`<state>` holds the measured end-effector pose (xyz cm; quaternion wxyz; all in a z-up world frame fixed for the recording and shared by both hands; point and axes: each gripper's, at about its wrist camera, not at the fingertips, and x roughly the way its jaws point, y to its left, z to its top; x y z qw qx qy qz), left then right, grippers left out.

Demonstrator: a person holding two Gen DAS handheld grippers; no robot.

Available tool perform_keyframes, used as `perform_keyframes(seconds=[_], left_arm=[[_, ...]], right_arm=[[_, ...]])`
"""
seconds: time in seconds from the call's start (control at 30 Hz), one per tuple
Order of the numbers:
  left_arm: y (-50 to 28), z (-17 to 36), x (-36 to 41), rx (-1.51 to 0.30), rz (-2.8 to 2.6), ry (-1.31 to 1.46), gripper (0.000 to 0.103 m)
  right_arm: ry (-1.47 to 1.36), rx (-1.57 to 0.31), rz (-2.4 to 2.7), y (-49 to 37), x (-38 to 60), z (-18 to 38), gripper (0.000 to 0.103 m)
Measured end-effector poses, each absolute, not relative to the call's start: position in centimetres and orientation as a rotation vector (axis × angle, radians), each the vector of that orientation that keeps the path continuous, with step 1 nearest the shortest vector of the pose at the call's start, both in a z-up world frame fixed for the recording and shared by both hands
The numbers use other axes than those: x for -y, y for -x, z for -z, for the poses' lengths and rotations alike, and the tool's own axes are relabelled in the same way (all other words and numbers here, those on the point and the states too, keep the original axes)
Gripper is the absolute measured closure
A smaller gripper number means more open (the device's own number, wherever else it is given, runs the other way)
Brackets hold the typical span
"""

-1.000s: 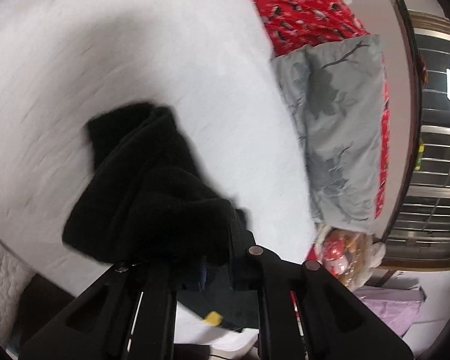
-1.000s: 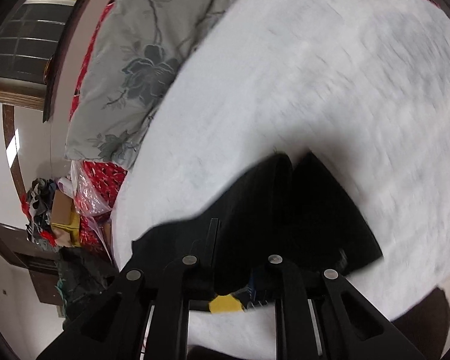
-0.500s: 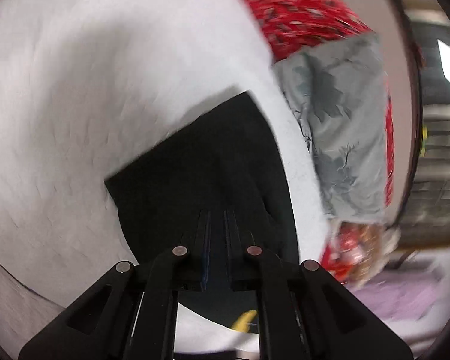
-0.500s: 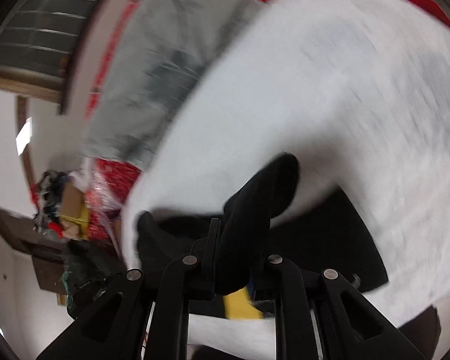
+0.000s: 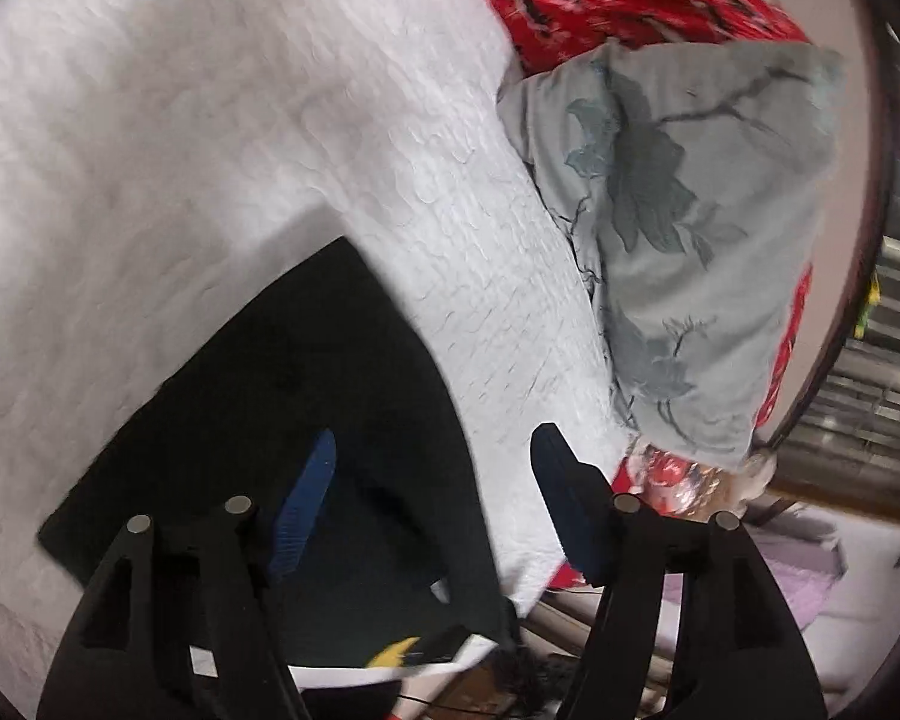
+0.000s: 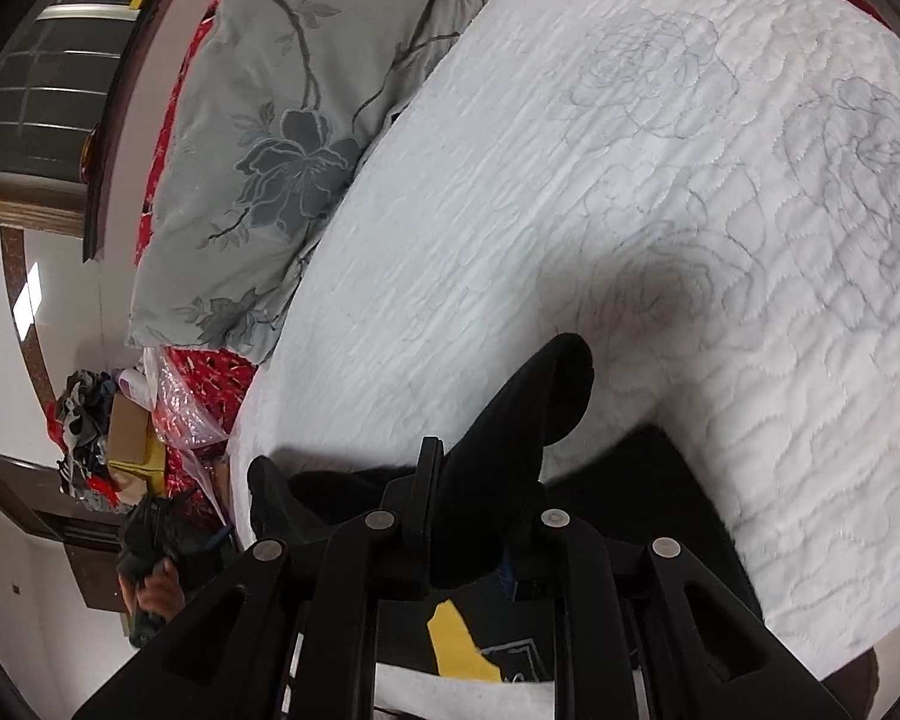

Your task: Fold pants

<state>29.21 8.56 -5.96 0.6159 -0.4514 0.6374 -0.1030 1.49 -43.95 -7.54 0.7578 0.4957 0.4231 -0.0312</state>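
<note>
- While the black pants (image 5: 306, 414) lie flat on the white quilted bedspread (image 5: 210, 120) in the left wrist view, near the bed's edge, the left gripper (image 5: 432, 450) has just been opening: its blue-padded fingers (image 5: 306, 498) stand wide apart above the cloth and nothing is pinched between them.
- In the right wrist view the right gripper (image 6: 480, 516) is nearly closed on a raised fold of the black pants (image 6: 510, 438), which stands up from the rest of the garment as a lifted flap.
- As a judgement, one fold looks laid down and let go on the left side, so the task is partly done.
- What appears left: the right side's flap has yet to be laid flat and released, and any final tidying fold remains.
- A grey floral pillow (image 5: 690, 240) sits beside the bedspread, well clear of the garment.
</note>
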Motion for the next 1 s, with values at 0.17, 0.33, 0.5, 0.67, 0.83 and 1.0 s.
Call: perform_keyframes(seconds=[0.17,0.33,0.5,0.67,0.83,1.0], left_arm=[[-31.9,9.0,-7.6,-1.642,0.093,1.018,0.036],[-33.7,10.9,-5.2,-1.757,-0.025,0.940,0.036],[-35.0,11.1,-2.9,-1.813,-0.177,0.783,0.037],[-35.1,10.0,-0.2,-1.788,-0.260,0.530,0.062],[-33.3,8.5,0.2,-1.734,-0.220,0.531,0.099],[-30.3,5.9,-1.3,-1.647,-0.157,0.590,0.101]], right_arm=[[-1.093,-0.944,0.073,-2.9,44.8,8.5,0.086],[-1.077,-0.949,0.063,-4.5,45.0,8.8,0.085],[-1.077,-0.958,0.049,-5.3,45.4,9.0,0.085],[-1.081,-0.958,0.037,-5.3,45.4,9.0,0.085],[-1.079,-0.946,0.025,-4.4,45.4,8.7,0.085],[-1.035,-0.926,0.011,-3.5,45.0,7.9,0.085]])
